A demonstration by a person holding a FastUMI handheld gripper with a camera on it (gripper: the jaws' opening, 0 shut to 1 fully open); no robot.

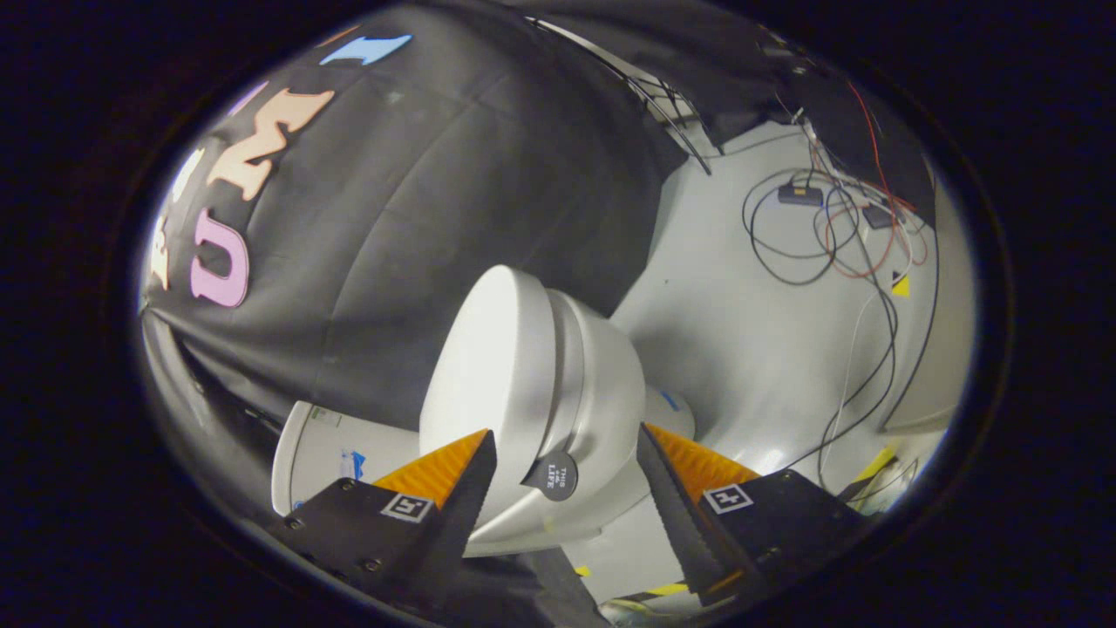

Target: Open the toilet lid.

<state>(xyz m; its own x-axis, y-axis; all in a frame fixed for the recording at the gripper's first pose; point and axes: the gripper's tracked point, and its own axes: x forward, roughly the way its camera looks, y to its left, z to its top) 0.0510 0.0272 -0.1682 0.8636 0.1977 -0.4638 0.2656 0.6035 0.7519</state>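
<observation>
Your gripper stood wide open, fingers spread to either side of the toilet's front edge and gripping nothing. The toilet lid lay closed on the bowl, directly ahead of and between the fingers. A round dark tab on the lid's rim sat just beside your left finger. Loose cables lay on the floor beyond.

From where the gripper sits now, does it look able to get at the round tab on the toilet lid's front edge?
Probably yes. The gripper is open, and the round tab on the toilet lid sits between its fingers with nothing in the way. The lid looks shut on the bowl.
</observation>
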